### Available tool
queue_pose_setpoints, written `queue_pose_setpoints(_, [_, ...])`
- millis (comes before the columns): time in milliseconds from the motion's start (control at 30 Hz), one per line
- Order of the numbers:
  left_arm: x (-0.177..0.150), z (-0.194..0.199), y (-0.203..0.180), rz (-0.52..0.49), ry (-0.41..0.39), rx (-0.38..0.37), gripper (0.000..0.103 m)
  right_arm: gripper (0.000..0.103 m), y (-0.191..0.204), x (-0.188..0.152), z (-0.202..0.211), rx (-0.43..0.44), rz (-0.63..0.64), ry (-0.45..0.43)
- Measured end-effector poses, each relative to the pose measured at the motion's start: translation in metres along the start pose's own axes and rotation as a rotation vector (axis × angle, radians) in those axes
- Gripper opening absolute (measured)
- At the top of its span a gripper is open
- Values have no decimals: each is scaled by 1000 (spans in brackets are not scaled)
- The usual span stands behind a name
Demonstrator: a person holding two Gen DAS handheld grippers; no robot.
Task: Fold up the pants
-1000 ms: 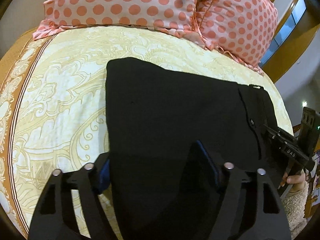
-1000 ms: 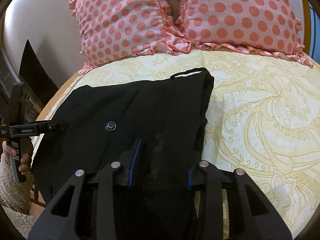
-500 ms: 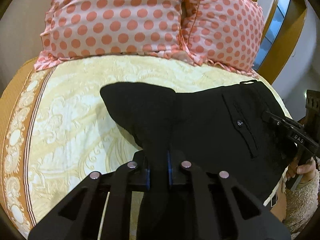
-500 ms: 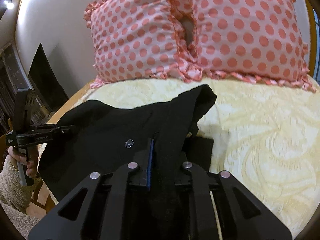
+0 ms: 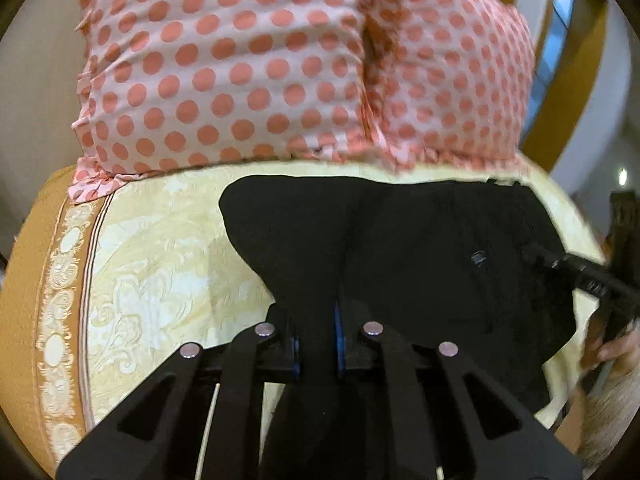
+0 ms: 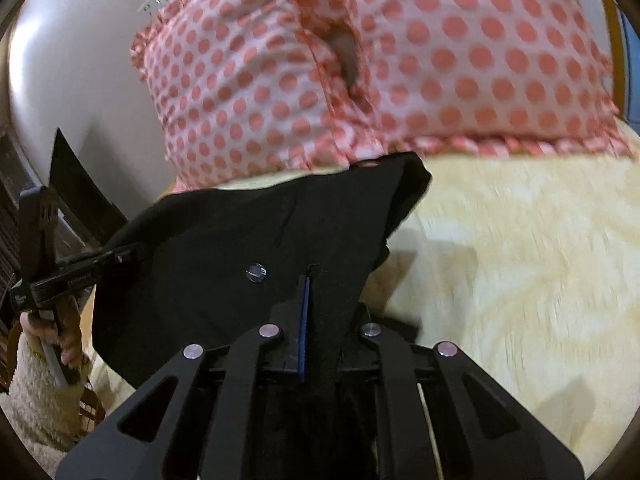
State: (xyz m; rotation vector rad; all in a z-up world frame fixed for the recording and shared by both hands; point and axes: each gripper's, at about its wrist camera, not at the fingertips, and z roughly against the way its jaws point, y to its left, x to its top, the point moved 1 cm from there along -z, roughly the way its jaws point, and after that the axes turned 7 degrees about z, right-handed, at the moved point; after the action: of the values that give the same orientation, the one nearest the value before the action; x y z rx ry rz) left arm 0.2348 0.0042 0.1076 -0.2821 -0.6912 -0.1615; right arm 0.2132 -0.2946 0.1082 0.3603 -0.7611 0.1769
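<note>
No brand or label comes through on my feeds — the other gripper's body carries a small light mark in each view, but it is too blurred to read. On the left wrist camera, the left gripper (image 5: 317, 340) has its jaws drawn in tight on a fold of the black pants (image 5: 420, 248), the cloth pinched between the blue-edged pads (image 5: 339, 332) and rising out of them in a dark wedge. On the right wrist camera, the right gripper (image 6: 316, 332) is likewise clamped on the pants (image 6: 224, 248), with only a narrow strip of fabric between the jaws beside one blue pad (image 6: 305, 320). The pants are lifted at both gripped edges and spread forward over the yellow patterned bedspread (image 5: 160, 248), their far edge reaching close to the two pink polka-dot pillows (image 5: 240, 68) at the head of the bed. A small round button (image 6: 256, 272) sits on the cloth just left of the right jaws — the same button (image 5: 477, 258) shows to the right of the left jaws. The right gripper's body (image 5: 588, 280) enters the left view from the right edge, and the left gripper's body (image 6: 76, 276) enters the right view, held by a hand (image 6: 60, 332) in a fleecy sleeve.
</note>
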Motion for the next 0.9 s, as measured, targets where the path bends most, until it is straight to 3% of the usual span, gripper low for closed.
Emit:
queue_pose_setpoints(200, [-6, -4, 13, 9, 48, -56, 12, 8, -8, -36, 15, 42, -200, 37])
queue_pose_setpoints(300, [-2, -9, 23, 20, 65, -59, 13, 6, -10, -41, 35, 155, -343, -17])
queue_pose_setpoints(367, [-2, -15, 30, 25, 73, -39, 14, 6, -5, -41, 38, 83, -301, -11])
queue_pose_setpoints(433, [-4, -21, 35, 42, 80, -47, 14, 7, -1, -42, 33, -125, -189, 36])
queue_pose_setpoints(500, [-6, -21, 36, 40, 63, -48, 15, 9, -1, -46, 30, -161, -174, 56])
queue_pose_setpoints(567, [-8, -20, 33, 21, 44, -32, 16, 21, -1, -55, 28, -173, -175, 87])
queue_pose_setpoints(633, [-9, -19, 31, 4, 30, -19, 18, 50, -1, -63, 26, -216, -169, 104])
queue_pose_setpoints(667, [-10, -18, 31, -1, 24, -15, 19, 55, -2, -67, 26, -226, -174, 108])
queue_pose_setpoints(833, [-13, -16, 37, 5, -1, -4, 26, 56, -8, -79, 32, -136, -250, 86])
queue_pose_setpoints(900, [-13, -15, 39, 10, -3, -7, 27, 51, -8, -79, 29, -103, -266, 85])
